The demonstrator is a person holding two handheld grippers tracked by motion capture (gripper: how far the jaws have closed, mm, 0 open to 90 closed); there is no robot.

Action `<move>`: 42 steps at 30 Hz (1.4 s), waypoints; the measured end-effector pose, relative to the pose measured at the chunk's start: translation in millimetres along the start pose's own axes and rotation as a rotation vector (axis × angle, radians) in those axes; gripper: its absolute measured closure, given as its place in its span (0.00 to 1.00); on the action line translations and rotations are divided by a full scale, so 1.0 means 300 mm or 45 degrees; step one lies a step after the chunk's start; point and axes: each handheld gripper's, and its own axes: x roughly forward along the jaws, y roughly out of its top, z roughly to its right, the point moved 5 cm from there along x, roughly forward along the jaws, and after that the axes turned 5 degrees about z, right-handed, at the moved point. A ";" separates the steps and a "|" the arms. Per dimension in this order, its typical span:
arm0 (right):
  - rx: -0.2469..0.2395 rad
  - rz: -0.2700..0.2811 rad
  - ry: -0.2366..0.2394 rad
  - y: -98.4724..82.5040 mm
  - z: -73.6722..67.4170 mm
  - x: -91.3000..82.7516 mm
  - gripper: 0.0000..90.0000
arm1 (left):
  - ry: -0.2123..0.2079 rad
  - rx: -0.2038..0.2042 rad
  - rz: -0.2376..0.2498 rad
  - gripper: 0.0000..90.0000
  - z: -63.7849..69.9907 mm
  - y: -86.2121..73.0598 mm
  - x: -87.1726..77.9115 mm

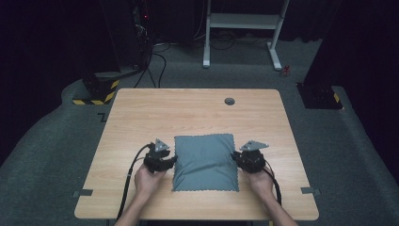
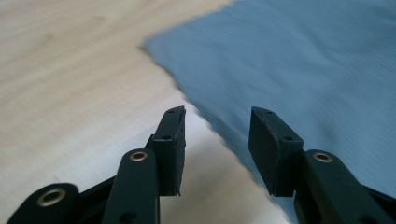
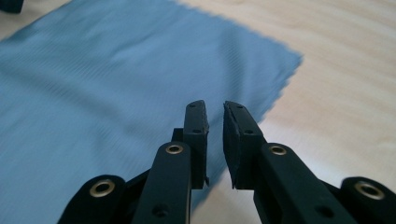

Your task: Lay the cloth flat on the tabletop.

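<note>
A grey-blue cloth (image 1: 204, 162) with zigzag edges lies flat on the wooden table (image 1: 188, 108), near its front edge. My left gripper (image 1: 172, 160) sits at the cloth's left edge, jaws open with nothing between them. In the left gripper view the cloth (image 2: 303, 70) spreads ahead and to the right of the gripper (image 2: 217, 112). My right gripper (image 1: 236, 157) rests at the cloth's right edge. In the right gripper view its jaws (image 3: 215, 105) stand a narrow gap apart over the edge of the cloth (image 3: 116, 93), holding nothing.
A small round grey cap (image 1: 229, 101) sits in the tabletop near the far edge. Beyond the table stand a white desk frame (image 1: 242, 21), black equipment with a yellow-striped base (image 1: 96, 92) and floor cables. Bare wood surrounds the cloth.
</note>
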 end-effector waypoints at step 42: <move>0.080 -0.067 -0.247 0.122 0.183 0.226 1.00 | 0.205 0.055 -0.034 0.99 -0.074 0.203 0.226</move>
